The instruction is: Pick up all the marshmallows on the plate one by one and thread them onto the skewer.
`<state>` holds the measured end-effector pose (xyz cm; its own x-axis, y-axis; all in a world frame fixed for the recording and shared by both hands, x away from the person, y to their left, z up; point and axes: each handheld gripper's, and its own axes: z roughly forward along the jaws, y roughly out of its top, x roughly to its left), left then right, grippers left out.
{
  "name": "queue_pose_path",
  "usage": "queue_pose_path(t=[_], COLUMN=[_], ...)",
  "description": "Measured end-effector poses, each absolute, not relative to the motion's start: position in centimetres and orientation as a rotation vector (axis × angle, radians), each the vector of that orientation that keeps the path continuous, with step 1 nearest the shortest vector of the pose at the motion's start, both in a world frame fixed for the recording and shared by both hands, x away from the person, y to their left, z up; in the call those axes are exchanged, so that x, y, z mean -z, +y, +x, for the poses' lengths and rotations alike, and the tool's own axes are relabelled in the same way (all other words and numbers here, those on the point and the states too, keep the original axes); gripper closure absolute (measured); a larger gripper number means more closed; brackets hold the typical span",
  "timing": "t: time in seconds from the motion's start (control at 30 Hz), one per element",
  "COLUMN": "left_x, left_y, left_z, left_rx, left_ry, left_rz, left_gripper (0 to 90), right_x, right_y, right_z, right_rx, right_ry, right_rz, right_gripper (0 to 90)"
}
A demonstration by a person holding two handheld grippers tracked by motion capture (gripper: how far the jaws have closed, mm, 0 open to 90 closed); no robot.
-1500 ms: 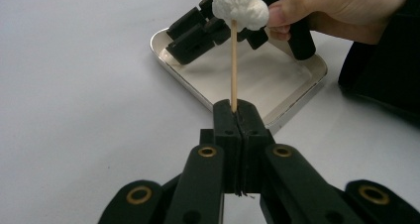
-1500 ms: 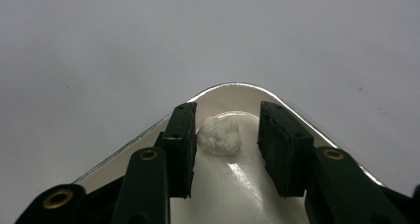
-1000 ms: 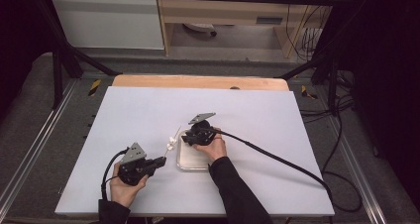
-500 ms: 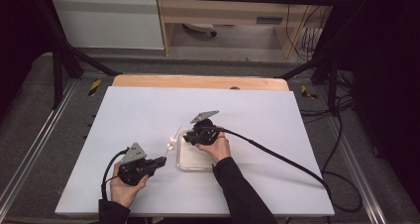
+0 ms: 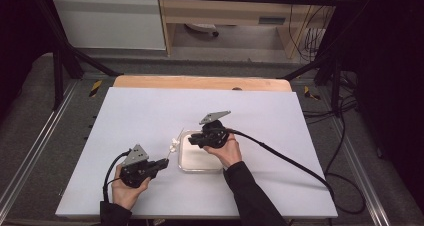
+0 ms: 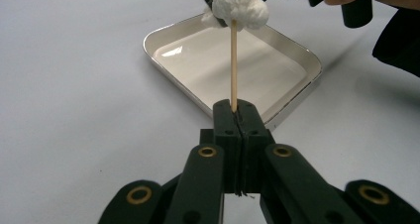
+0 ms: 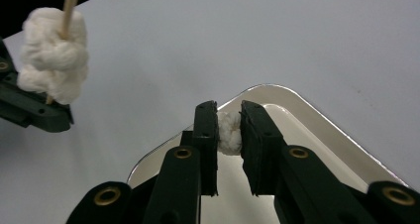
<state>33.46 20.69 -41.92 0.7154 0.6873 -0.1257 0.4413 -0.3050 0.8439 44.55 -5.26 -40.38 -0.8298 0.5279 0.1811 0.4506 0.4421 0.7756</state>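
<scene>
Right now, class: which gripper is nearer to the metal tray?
Right. The right gripper hovers over the tray, pinching a white puff. The left gripper sits beside the tray, clamping a skewer.

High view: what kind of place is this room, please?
Probably a lab or workshop recording station: a white table inside a black metal frame, loose cables on the grey floor, and plain cabinets behind.

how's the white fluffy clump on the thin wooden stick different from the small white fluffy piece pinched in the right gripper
The white fluffy clump is bigger, several lumps bunched together; the small white fluffy piece is one little wad. The clump is skewered on the thin wooden stick, which the left gripper clamps; the piece is squeezed directly between the right gripper pads. The piece hangs over the shiny metal tray. Both look like the same white cottony stuff.
</scene>
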Motion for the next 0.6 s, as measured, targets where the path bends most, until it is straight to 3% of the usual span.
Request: queue_pose_path(t=[0.6], left_x=[41.8], left_y=[20.2], left_z=[33.2], left_rx=[-0.315], left_ry=[0.842], left_rz=[1.961], left_gripper=[88.6], right_x=[37.5], right_y=[-9.9], right_z=[42.3], right_rx=[-1.526], right_ry=[2.507], right_rz=[0.894], right_gripper=[78.5])
